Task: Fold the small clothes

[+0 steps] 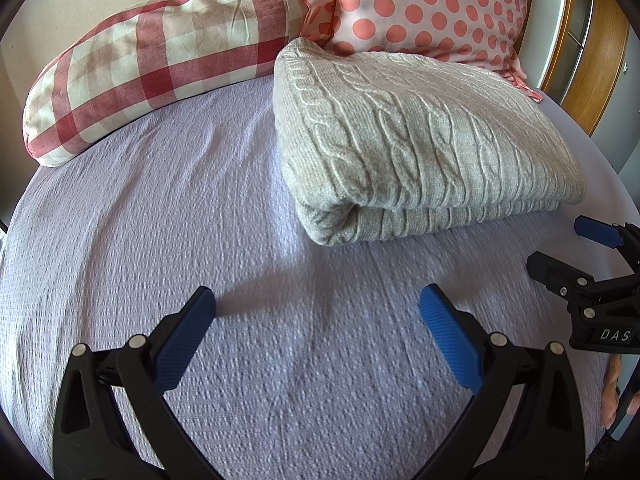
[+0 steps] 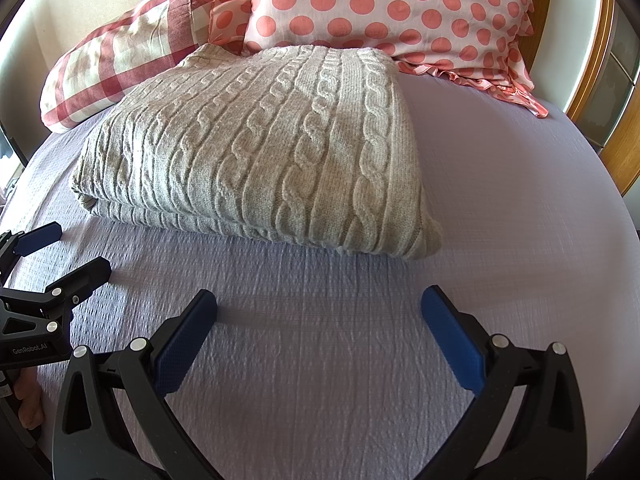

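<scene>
A grey cable-knit sweater [image 1: 416, 140] lies folded in a thick rectangle on the lilac bed sheet [image 1: 160, 220]. It also shows in the right wrist view [image 2: 264, 148]. My left gripper [image 1: 318, 304] is open and empty, above the sheet in front of the sweater's left corner. My right gripper [image 2: 319, 306] is open and empty, above the sheet in front of the sweater's near edge. The right gripper also shows at the right edge of the left wrist view [image 1: 560, 246], and the left gripper at the left edge of the right wrist view [image 2: 76, 250]. Neither touches the sweater.
A red-and-cream checked pillow [image 1: 144, 64] and a pink polka-dot pillow [image 1: 424, 4] lean at the head of the bed behind the sweater. A wooden bed frame [image 2: 616, 120] runs along the right side. The sheet [image 2: 500, 200] lies bare right of the sweater.
</scene>
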Demonstrator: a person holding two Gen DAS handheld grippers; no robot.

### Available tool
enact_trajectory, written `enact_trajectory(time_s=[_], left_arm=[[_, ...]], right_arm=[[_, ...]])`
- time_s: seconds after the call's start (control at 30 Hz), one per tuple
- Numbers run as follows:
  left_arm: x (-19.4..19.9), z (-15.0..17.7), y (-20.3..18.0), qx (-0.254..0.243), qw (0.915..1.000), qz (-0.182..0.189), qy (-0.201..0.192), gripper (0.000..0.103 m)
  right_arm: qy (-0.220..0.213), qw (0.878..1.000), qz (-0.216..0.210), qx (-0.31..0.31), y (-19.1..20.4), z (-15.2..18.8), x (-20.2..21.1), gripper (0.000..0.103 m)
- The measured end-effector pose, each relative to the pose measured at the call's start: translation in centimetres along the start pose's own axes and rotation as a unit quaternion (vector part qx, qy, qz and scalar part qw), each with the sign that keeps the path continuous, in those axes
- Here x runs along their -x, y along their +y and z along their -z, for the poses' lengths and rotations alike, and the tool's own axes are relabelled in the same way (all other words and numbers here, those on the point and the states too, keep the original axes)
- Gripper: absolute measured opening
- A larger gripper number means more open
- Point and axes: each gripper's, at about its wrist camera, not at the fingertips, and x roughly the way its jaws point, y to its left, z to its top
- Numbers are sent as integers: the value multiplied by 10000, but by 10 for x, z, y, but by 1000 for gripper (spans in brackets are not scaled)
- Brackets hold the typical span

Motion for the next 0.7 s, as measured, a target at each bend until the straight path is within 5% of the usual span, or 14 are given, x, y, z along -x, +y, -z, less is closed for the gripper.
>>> enact_trajectory(time_s=[0.7], left_arm=[[-1, 0, -1, -3, 10000, 3, 58, 101]], right_arm=[[-1, 10000, 2, -4, 0, 0, 0, 102]])
